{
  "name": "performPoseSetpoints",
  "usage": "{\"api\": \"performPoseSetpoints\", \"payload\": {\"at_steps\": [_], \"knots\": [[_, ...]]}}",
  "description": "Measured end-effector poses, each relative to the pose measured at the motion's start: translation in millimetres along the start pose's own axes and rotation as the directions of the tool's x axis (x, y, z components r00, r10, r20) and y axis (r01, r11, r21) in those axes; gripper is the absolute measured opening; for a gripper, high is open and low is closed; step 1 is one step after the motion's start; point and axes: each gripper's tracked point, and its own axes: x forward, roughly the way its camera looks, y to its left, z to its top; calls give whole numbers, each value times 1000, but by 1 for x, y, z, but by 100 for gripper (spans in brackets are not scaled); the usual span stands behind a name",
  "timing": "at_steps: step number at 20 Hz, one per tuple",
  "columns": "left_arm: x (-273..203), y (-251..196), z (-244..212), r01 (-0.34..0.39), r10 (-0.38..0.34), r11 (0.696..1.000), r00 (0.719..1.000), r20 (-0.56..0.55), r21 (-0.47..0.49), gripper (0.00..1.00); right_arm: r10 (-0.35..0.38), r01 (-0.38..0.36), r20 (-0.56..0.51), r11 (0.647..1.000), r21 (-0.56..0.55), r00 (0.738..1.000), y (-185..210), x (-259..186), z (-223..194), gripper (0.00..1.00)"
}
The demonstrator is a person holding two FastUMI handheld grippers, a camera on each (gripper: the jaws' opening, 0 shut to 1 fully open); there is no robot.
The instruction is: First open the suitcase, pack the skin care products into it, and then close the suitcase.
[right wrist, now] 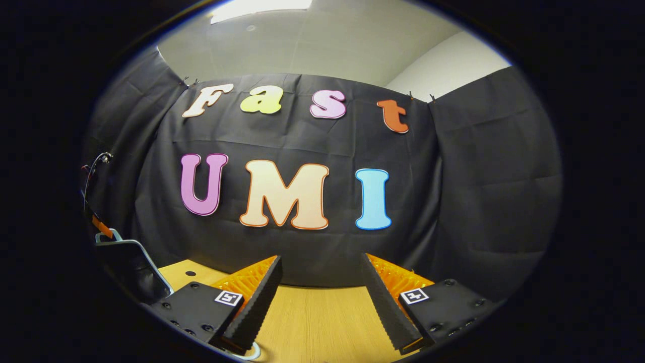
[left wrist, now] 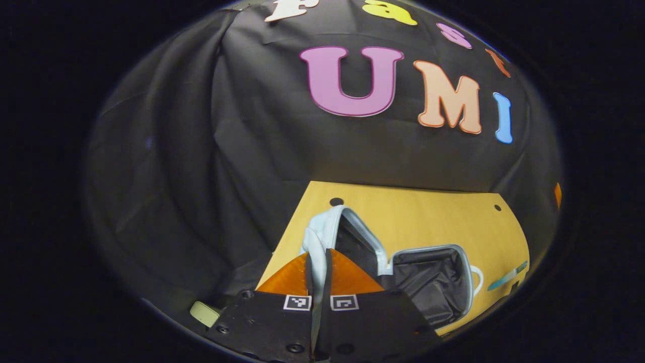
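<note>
Pinching the lid (left wrist: 322, 237) rim low in frame, the left hand-held gripper (left wrist: 318, 275) is opening the suitcase (left wrist: 438, 282); the right hand-held gripper (right wrist: 322, 297) hangs spread, free to fetch products next.

Both views are dim overall, the dark booth cloth soaking up most of the light. In the right gripper view a ceiling light panel (right wrist: 259, 7) glares white at the top edge. The worktop (right wrist: 322, 322) is evenly lit, with soft shadows. Fisheye distortion bends straight edges near the rim, where detail softens and darkens.
</note>
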Motion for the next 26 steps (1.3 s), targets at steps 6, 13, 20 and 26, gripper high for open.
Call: {"api": "performPoseSetpoints", "payload": {"at_steps": [6,13,20,26], "knots": [[37,52,-35,-22,17,995,998,-59,-93,0,9,-9,1,999,-48,1000,24,-4,1,99],[73,89,-88,-63,41,987,989,-145,-146,0,17,-18,-13,995,-97,1000,35,-1,-4,99],[108,109,-147,-107,70,978,978,-198,-181,0,-11,6,-42,993,-121,999,21,-3,-10,99],[112,123,-156,-196,167,956,976,-143,-221,36,-32,27,-41,993,-116,999,0,-8,-10,97]]}}
